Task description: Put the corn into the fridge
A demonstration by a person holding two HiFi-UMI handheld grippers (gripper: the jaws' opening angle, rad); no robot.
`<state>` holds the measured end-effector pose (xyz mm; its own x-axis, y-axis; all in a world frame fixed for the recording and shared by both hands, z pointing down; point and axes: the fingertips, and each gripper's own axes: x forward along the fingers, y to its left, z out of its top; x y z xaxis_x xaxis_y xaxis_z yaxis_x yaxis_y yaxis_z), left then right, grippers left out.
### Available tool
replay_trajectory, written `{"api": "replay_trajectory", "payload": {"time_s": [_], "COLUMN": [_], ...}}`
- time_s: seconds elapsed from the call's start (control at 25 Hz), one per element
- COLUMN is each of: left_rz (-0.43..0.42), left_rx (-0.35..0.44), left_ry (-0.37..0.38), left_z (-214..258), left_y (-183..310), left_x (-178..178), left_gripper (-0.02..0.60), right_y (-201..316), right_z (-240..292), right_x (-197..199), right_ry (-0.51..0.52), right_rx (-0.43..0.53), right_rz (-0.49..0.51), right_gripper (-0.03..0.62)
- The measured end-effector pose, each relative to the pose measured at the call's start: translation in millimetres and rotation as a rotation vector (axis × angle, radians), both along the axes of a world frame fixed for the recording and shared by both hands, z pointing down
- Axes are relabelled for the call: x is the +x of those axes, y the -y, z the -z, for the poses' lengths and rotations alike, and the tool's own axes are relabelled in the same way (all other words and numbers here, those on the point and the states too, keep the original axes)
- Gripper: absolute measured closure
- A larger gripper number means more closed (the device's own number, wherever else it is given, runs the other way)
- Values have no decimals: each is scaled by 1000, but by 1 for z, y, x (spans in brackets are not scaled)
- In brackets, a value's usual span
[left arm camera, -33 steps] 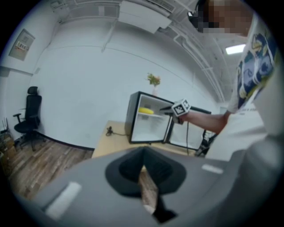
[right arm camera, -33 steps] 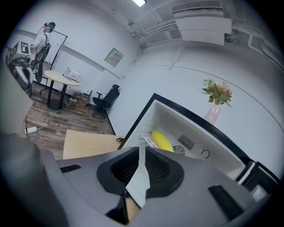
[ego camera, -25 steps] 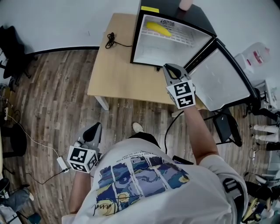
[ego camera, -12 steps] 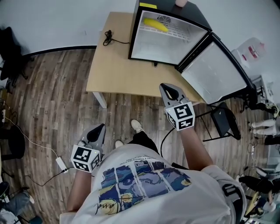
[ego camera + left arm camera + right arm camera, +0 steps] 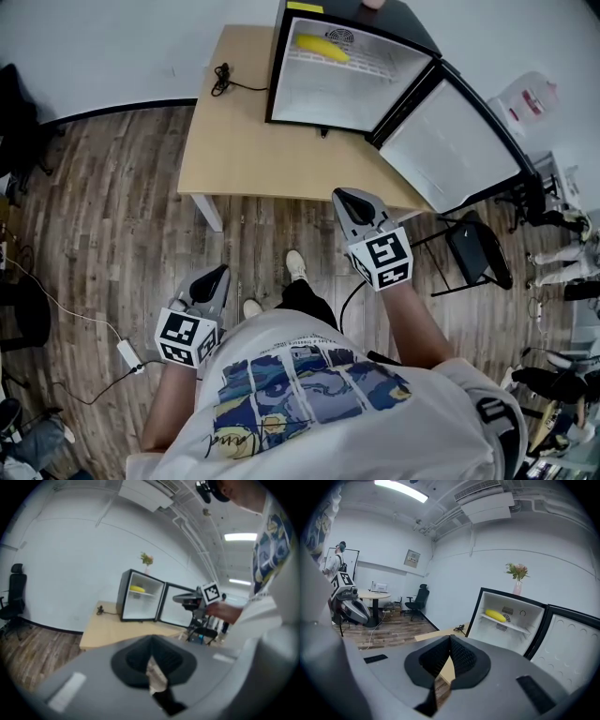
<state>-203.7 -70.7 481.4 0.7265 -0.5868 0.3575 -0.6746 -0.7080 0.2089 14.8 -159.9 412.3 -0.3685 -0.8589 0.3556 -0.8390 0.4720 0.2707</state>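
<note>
Yellow corn cob point(image 5: 322, 48) lies on the upper shelf inside the small black fridge with a white interior point(image 5: 277, 66). In the head view the fridge stands on a pale wooden table point(image 5: 244, 159) with its door point(image 5: 450, 150) swung wide. The right gripper point(image 5: 345, 199) hovers in front of the fridge, past the table edge. The left gripper point(image 5: 217, 275) hangs farther from the fridge, at the person's side.

Left gripper view: jaws pressed together, nothing between them, the fridge well ahead.

Right gripper view: jaws closed and empty, the corn cob point(image 5: 495, 616) resting on the fridge shelf.

The placing looks done. The likely next move is closing the fridge door, which calls for a push on its outer edge.
</note>
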Motion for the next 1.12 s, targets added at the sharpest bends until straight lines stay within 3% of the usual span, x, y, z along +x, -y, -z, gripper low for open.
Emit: {"api": "replay_trajectory", "payload": {"time_s": [1.12], "left_rz": [11], "left_rx": [-2], "left_ry": [0], "left_z": [0], "left_y": [11], "left_x": [8], "left_gripper": [572], "right_y": [5], "right_z": [51], "right_x": [-18], "right_ry": [-27], "right_rx": [91], "right_rz": [92], "right_gripper": [583]}}
